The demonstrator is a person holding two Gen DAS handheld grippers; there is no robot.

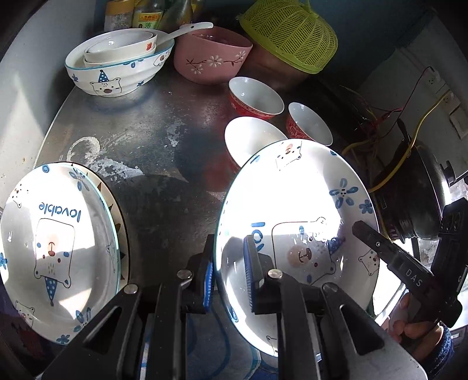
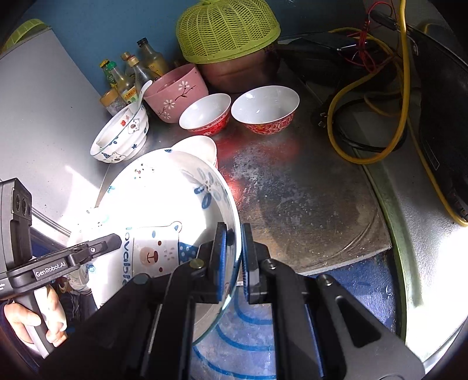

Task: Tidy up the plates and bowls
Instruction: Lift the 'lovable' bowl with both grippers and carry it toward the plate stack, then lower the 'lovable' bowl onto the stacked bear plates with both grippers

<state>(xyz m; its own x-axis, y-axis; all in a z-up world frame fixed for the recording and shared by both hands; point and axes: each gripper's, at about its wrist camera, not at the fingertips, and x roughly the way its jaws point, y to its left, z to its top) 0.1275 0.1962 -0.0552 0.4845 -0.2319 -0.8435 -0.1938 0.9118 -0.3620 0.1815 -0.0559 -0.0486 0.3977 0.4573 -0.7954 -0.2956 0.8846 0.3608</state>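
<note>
We count three bear plates (image 1: 295, 204), three red bowls (image 2: 264, 112), one pink bowl (image 2: 175, 93) and two hand-held grippers (image 1: 228, 280).

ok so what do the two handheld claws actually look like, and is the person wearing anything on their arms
Both claws are matte black, with flat fingers lined in ridged blue rubber pads and silver pivot pins. The left claw has "GenRobot.AI" in white on its side; the right claw shows white "DAS" lettering. A dark blue knitted cuff sits at the right wrist. No cables are visible on them.

Worn metal counter (image 2: 292, 187) against a blue wall (image 2: 111, 26) — hard sunlight, deep shadows.
</note>
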